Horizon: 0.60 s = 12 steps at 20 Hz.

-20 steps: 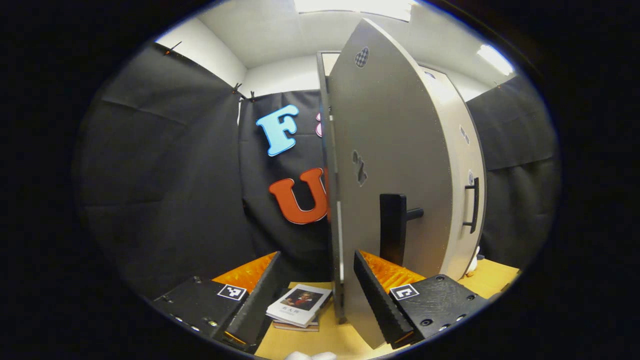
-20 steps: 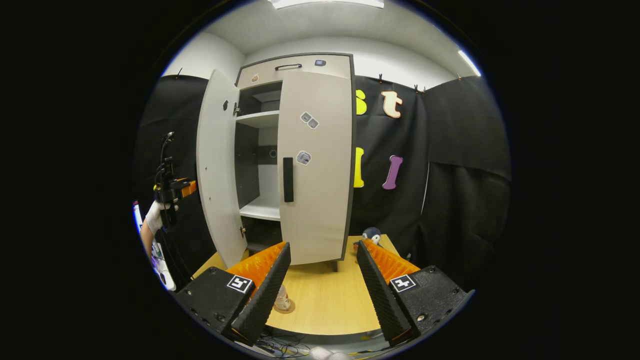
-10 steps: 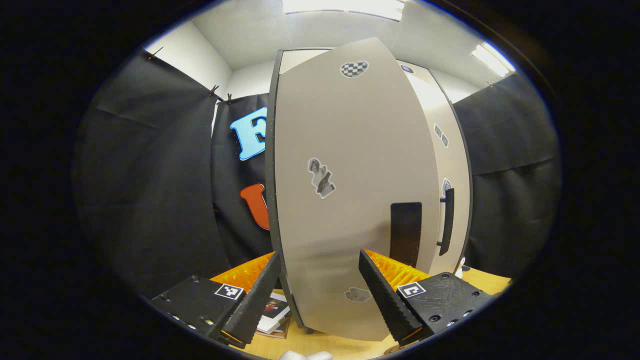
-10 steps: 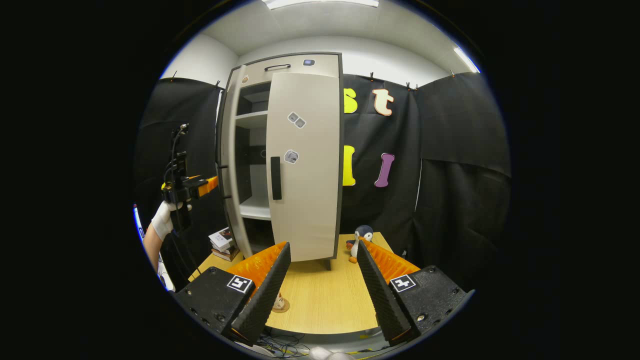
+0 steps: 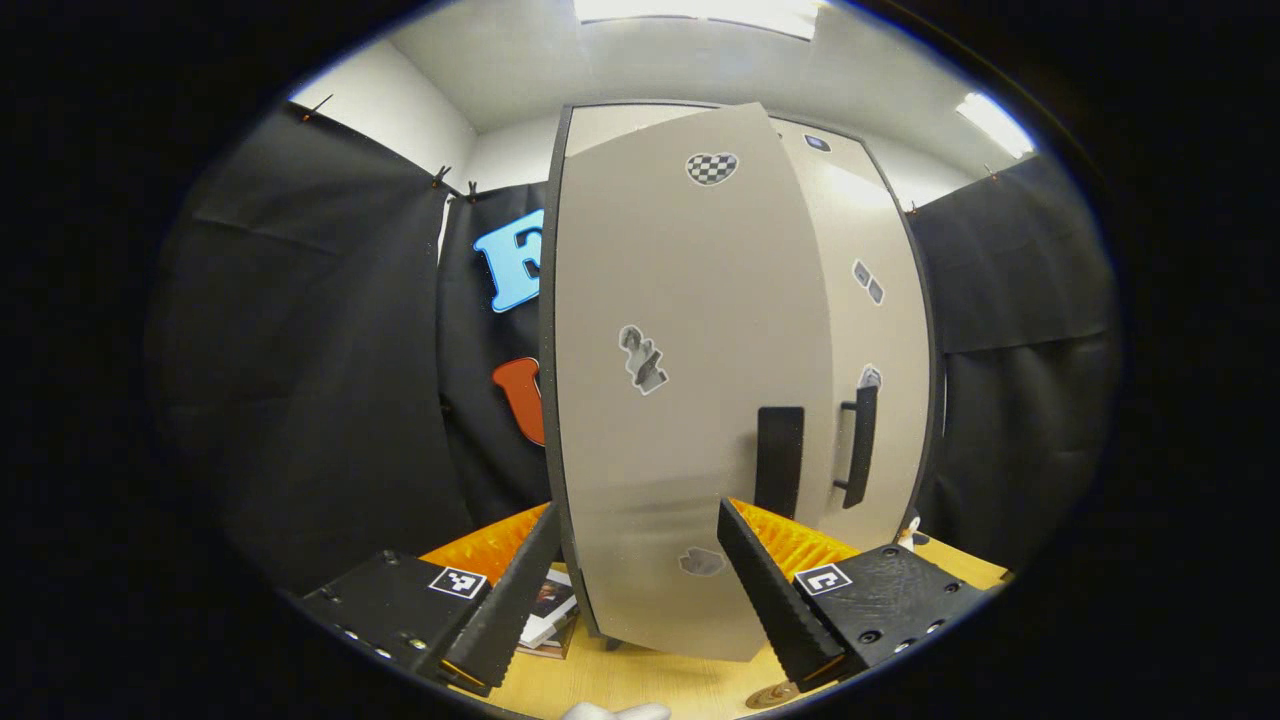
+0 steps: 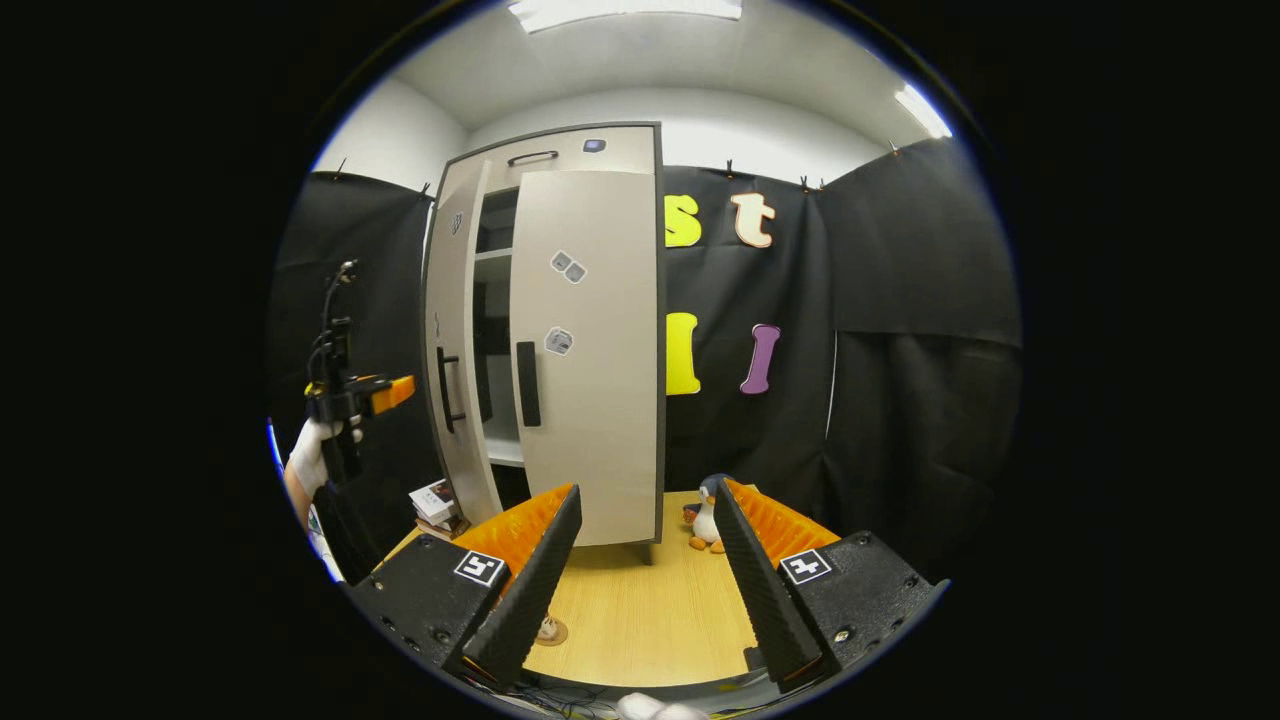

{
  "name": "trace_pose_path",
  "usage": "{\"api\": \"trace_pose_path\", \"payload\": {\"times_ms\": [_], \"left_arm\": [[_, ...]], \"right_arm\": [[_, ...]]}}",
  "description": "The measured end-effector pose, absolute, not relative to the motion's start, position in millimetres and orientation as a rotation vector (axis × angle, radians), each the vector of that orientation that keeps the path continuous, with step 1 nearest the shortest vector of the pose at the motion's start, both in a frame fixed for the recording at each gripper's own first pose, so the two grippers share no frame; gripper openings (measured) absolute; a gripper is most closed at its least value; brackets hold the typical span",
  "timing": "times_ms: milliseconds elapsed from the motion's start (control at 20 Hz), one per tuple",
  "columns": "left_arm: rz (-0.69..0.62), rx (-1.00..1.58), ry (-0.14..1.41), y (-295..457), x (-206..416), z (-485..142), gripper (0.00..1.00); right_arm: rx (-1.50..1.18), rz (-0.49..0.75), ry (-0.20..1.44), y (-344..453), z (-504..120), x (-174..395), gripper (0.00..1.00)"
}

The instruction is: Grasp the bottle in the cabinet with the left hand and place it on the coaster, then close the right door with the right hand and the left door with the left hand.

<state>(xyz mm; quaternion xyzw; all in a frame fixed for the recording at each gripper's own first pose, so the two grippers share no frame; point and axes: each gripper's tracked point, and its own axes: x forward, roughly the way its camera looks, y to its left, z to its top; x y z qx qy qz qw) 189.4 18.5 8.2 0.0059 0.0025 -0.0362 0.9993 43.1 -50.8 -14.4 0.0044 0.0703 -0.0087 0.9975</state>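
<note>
The left tool (image 5: 632, 590) is wide open and holds nothing, and its two fingers point at the flat front of the left door (image 5: 680, 400). I think it is there to push the door, since an open tool can press on a flat face without grabbing. In the right gripper view that door (image 6: 452, 340) is not shut; a dark gap shows between it and the right door (image 6: 590, 350), which looks closed flat against the cabinet (image 6: 560, 150). The left tool (image 6: 385, 392) sits just beside the swung door, held by a gloved hand (image 6: 308, 450). The right tool (image 6: 640, 590) is wide open too, holds nothing, and hangs back over the counter (image 6: 640, 610), well apart from the cabinet, maybe because its door job looks done. The bottle (image 6: 546, 628) peeks out behind a right tool finger, standing on the round coaster (image 6: 552, 634) near the front of the counter. A toy penguin (image 6: 708, 510) and some books (image 6: 436, 500) sit by the cabinet's feet.
</note>
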Motion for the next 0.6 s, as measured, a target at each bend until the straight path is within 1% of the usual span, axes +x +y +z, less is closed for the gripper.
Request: {"api": "trace_pose_path", "payload": {"times_ms": [250,400,500,600], "left_arm": [[-0.127,-0.028,0.004,-5,128,2,0.96],[-0.129,-0.020,0.020,-4,92,-6,0.96],[-0.139,-0.020,0.020,-5,78,-8,0.96],[-0.121,-0.001,0.021,1,65,-12,0.96]], "right_arm": [[0.006,-0.031,0.089,-42,-4,56,0.83],[0.006,-0.037,0.060,-35,0,59,0.82],[0.008,-0.026,0.055,-25,-4,60,0.82],[-0.008,-0.027,0.061,-19,-10,61,0.82]]}}
